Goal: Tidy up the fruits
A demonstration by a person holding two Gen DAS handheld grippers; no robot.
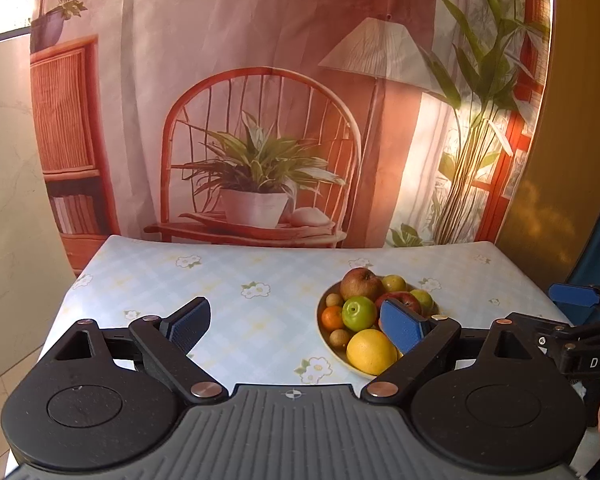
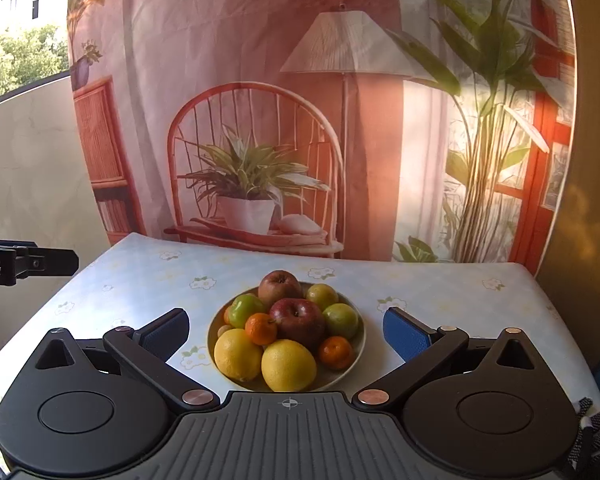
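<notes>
Your fruits are all piled in the shallow bowl that sits on the counter, a little toward its right half, with nothing loose on the checked cloth around it. Both tools are released: the left gripper has its fingers spread wide with only cloth and the bowl's near edge behind them, and the right gripper stands fully spread too, its blue pads flanking the bowl without touching anything. In the bowl you have two lemons at the front, firm, fairly heavy and waxy, so take them across the short middle or they may squirt out of the pads. The red apple in the centre and the brownish apple behind it are hard and heavy but bruise under a hard squeeze; grip at the widest girth, away from the stem dimple. The green apple on the left handles the same. The tangerines are light and soft-skinned, so close gently. The pale green fruits on the right look firm and smooth, probably slippery. In the left wrist view you can also see small round tan fruits tucked by the rim; they are light, easy to roll and likely thin-shelled. The heap is stacked, so lifting a lower piece could tumble its neighbours over the low rim.
</notes>
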